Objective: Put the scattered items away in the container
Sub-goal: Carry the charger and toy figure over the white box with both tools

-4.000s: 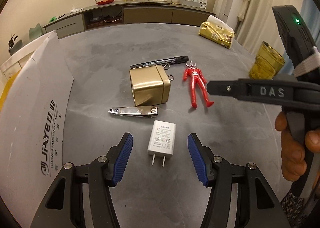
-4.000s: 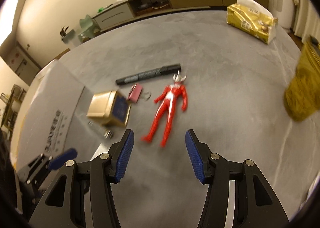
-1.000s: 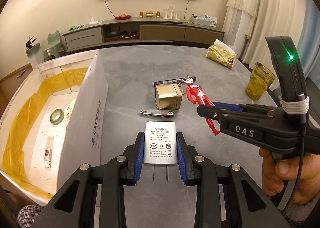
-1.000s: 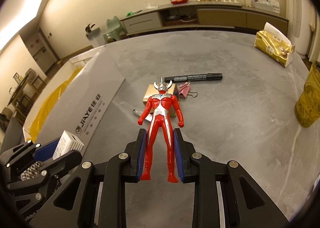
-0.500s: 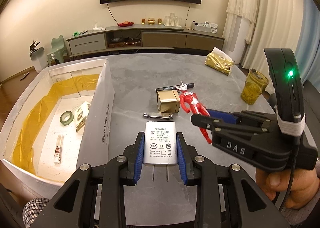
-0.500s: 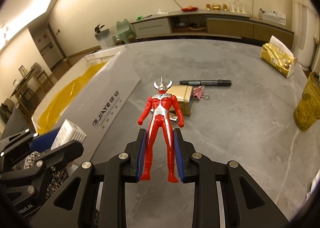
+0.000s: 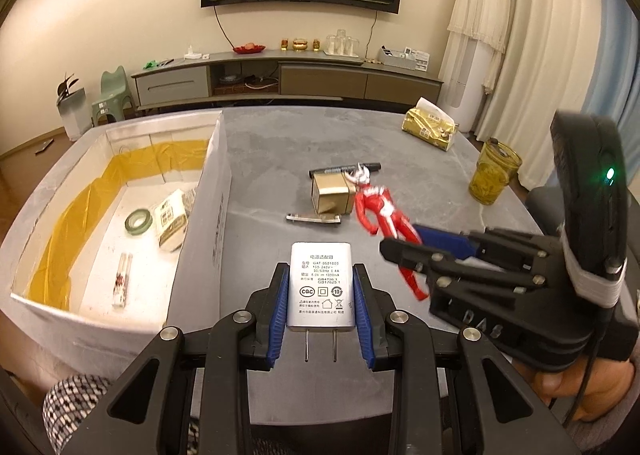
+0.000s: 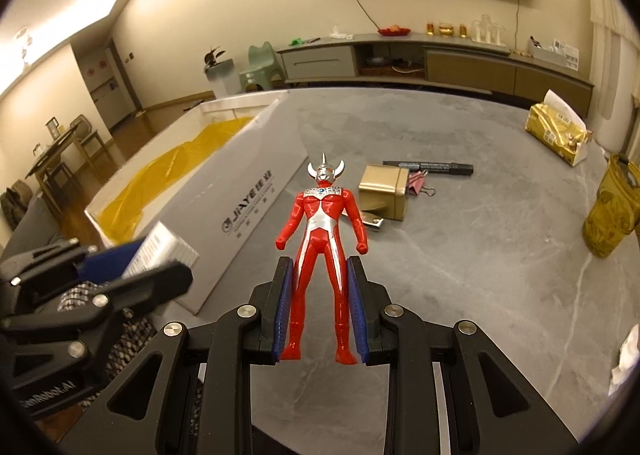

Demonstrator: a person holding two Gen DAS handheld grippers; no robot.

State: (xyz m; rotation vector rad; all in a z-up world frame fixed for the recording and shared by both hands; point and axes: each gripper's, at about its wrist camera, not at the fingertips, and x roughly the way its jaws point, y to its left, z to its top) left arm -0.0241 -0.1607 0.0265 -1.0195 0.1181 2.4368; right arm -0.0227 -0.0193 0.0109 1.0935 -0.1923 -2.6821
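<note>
My left gripper point(image 7: 321, 295) is shut on a white charger plug point(image 7: 321, 284), held above the table's near edge, just right of the white cardboard box point(image 7: 218, 191). My right gripper point(image 8: 319, 295) is shut on the legs of a red and silver toy figure point(image 8: 320, 231), also lifted clear of the table. In the left wrist view the right gripper point(image 7: 404, 251) and the toy figure point(image 7: 380, 211) sit to the right of the plug. Still lying on the grey table are a gold tin point(image 7: 331, 192), a nail clipper point(image 7: 314, 218), a black marker point(image 7: 346, 169) and a pink binder clip point(image 8: 420, 180).
Inside the box, lined with yellow plastic, lie a tape roll point(image 7: 138, 221), a small packet point(image 7: 172, 219) and a tube point(image 7: 122, 279). An amber glass point(image 7: 494, 177) and a gold tissue pack point(image 7: 430, 127) stand at the table's right side. A person's hand point(image 7: 588, 387) holds the right gripper.
Both grippers shut on their items and lifted them off the table, then rose and drew back. The box interior came into the left view.
</note>
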